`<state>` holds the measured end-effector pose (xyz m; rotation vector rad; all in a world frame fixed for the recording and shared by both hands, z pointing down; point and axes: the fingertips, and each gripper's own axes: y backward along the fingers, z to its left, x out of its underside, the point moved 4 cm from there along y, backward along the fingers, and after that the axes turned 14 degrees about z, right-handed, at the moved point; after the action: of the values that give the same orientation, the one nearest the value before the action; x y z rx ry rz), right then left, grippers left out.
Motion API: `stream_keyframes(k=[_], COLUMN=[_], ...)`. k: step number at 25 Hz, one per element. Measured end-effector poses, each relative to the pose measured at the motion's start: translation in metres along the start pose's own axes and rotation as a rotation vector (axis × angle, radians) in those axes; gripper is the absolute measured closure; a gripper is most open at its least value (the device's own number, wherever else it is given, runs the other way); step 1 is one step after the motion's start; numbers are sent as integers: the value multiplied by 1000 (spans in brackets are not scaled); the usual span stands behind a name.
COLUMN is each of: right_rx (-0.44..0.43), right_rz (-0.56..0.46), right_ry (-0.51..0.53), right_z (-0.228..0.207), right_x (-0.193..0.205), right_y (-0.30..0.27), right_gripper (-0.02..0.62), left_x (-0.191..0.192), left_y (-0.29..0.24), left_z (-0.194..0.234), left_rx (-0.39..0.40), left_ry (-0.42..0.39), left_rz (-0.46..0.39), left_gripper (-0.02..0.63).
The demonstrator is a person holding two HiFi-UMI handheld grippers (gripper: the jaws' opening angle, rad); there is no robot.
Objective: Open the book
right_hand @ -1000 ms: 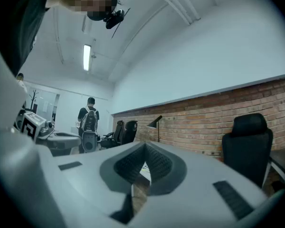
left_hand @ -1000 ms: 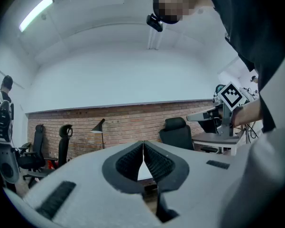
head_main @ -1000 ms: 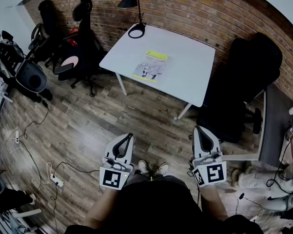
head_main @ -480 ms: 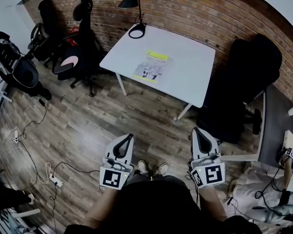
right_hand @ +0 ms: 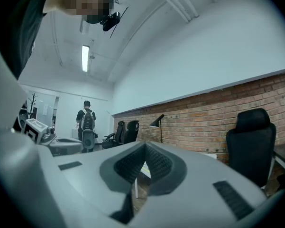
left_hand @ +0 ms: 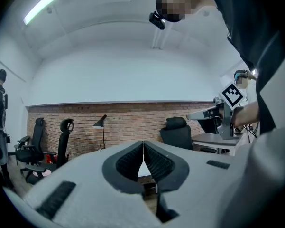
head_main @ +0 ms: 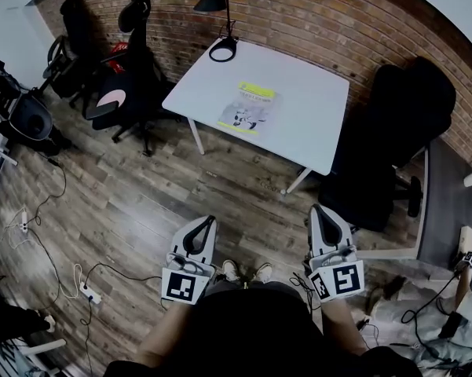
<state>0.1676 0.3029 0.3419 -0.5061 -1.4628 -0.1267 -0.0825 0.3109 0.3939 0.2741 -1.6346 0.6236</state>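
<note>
A closed book (head_main: 248,107) with a yellow-and-white cover lies flat near the middle of the white table (head_main: 306,128), far ahead of me. My left gripper (head_main: 208,221) and my right gripper (head_main: 317,210) hang low over the wooden floor, well short of the table, both pointing toward it. Each is shut with nothing between its jaws. In the left gripper view the left gripper (left_hand: 143,144) has its ribbed pads pressed together; in the right gripper view the right gripper (right_hand: 144,147) is the same. The white table's edge (right_hand: 145,169) shows just beyond them.
A black desk lamp (head_main: 220,22) stands at the table's far left corner. Black office chairs (head_main: 133,61) stand left of the table and a large one (head_main: 396,132) to its right. A grey desk (head_main: 448,210) is at far right. Cables (head_main: 55,258) trail over the floor.
Both grippers have stayed where they were and stayed shut. At the far right a person seated by the grey desk has shifted lower and further out of view.
</note>
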Motion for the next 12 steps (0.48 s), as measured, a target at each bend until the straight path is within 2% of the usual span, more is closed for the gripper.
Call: stream_keyframes(k=[5,12], right_rx=[10,16], right_rz=[10,41], right_ry=[-4,-28], right_z=[11,25], right_x=[-4,-3], right_y=[-14,-39], right_gripper=[583,584], left_x=[-2,17], left_y=[-2,-4], left_z=[22,48], left_rx=[12,30], left_ry=[2,50], left_rz=[-26,14], left_gripper=[580,580])
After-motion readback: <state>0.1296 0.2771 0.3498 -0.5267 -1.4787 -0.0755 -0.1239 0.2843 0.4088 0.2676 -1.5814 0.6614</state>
